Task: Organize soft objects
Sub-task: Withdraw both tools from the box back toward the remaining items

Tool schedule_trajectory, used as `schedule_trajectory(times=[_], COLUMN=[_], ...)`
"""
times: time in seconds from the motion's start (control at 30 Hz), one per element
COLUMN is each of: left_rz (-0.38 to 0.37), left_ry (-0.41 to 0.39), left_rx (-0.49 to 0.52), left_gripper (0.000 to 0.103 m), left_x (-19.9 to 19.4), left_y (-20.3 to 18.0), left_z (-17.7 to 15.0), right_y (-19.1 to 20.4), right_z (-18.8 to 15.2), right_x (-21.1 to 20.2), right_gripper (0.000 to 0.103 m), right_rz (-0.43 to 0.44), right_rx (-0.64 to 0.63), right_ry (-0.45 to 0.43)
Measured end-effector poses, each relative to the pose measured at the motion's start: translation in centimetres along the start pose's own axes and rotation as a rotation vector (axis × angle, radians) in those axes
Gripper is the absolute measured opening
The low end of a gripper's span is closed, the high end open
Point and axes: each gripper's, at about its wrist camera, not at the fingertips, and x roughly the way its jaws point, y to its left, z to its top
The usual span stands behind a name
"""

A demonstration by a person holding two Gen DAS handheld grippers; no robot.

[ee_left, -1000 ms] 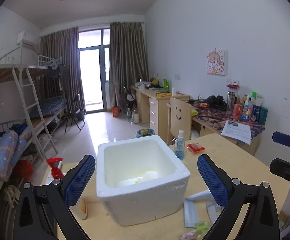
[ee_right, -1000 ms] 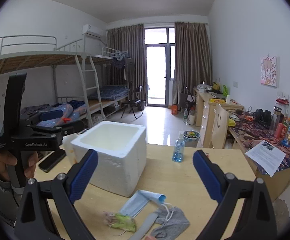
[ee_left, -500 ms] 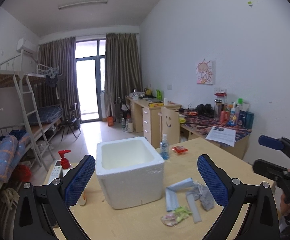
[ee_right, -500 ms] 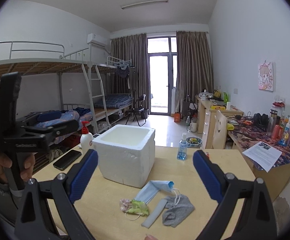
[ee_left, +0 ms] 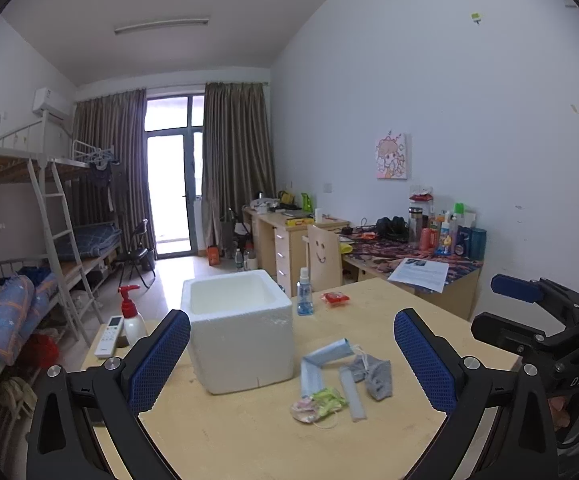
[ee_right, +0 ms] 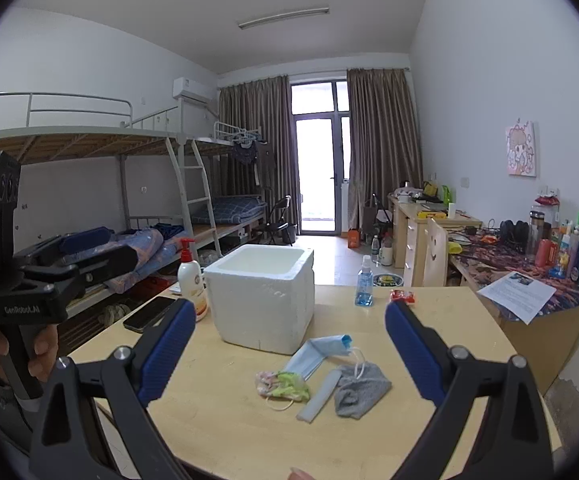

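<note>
A white foam box stands open on the wooden table. In front of it lie soft items: a blue face mask, a grey cloth, a pale grey strip and a patterned green-pink mask. My left gripper is open and empty, held back above the table's near side. My right gripper is open and empty, likewise held back from the pile.
A blue spray bottle, a red packet, a pump bottle, a phone and a remote lie on the table. A cluttered desk stands right, bunk beds left.
Both grippers have pulled back and up from the foam box. The box looks smaller and the pile of soft items has come fully into view. Both stay open.
</note>
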Motion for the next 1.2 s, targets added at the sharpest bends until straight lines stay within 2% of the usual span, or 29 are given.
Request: schedule_trajectory(times=[0.1, 0.3, 0.43, 0.6, 0.83, 1.07, 1.2], left_rz=[-0.028, -0.037, -0.017, 0.022, 0.053, 0.018, 0.022], left_ry=[-0.005, -0.030, -0.071, -0.073, -0.086, -0.068, -0.074], left_rx=[-0.002, -0.020, -0.043, -0.074, -0.062, -0.085, -0.077], left_gripper=[0.102, 0.102, 0.102, 0.102, 0.102, 0.102, 0.102], left_x=[-0.4, -1.3, -1.8, -2.0, -1.7, -1.3, -1.2], left_y=[-0.8, -2.2, -2.3, -2.4, -2.5, -2.3, -2.3], left_z=[-1.1, -3.7, -5.1, -7.5, -9.5, -11.5, -12.1], right_y=[-0.1, -0.3, -0.1, 0.2, 0.2, 0.6, 0.3], right_z=[-0.8, -3.1, -3.9, -5.5, -7.1, -8.6, -9.4], right_x=[-0.7, -1.5, -2.1, -2.4, -1.9, -1.7, -1.5], right_gripper=[0.098, 0.101, 0.101, 0.101, 0.101, 0.101, 0.101], right_rz=[0.011, -0.008, -0.005, -0.021, -0.032, -0.080, -0.071], right_rx=[0.006, 0.024, 0.021, 0.003, 0.015, -0.011, -0.009], right_ry=[-0.013, -0.009, -0.026, -0.061, -0.045, -0.031, -0.019])
